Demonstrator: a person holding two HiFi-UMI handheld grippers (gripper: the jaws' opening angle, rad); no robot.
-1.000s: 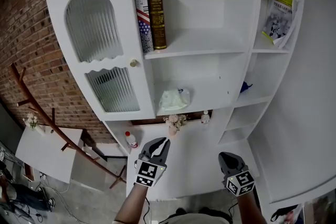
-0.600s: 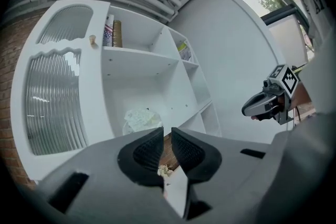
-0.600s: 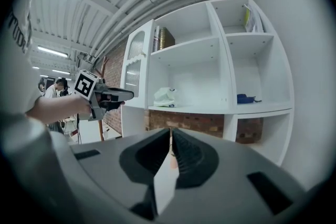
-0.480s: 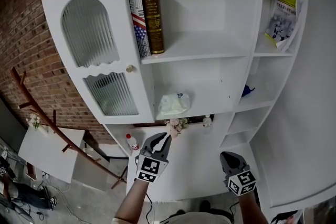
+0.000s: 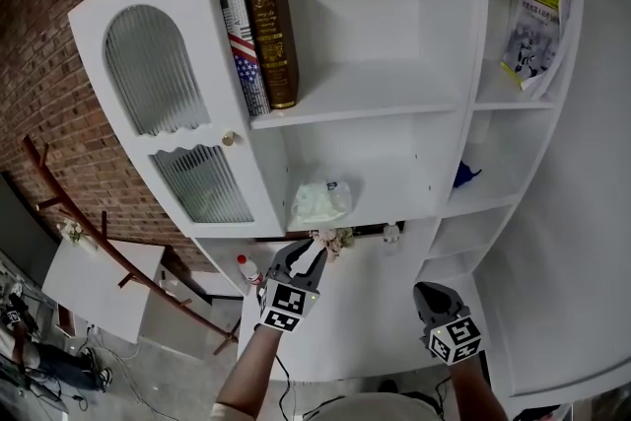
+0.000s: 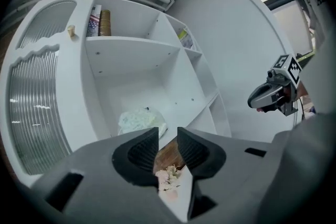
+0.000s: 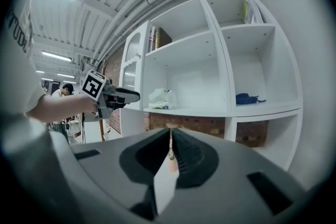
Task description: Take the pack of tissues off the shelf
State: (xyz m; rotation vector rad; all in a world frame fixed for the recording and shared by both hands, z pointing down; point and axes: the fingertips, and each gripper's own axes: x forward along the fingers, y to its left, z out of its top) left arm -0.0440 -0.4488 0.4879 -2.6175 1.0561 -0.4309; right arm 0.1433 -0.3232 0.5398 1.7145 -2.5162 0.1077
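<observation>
Tissues (image 5: 320, 200) lie on shelf (image 5: 399, 214), far side of my left gripper (image 5: 309, 251), its jaws just opening, empty; right gripper (image 5: 428, 291) closed, empty.

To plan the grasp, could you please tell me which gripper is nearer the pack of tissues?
Left. The left gripper is just short of the pack of tissues, its empty jaws just opening; the right gripper is further back, to its right.

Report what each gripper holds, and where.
Nothing. The left gripper, jaws just opening, is empty, short of the tissue pack; the right gripper is shut, empty.
</observation>
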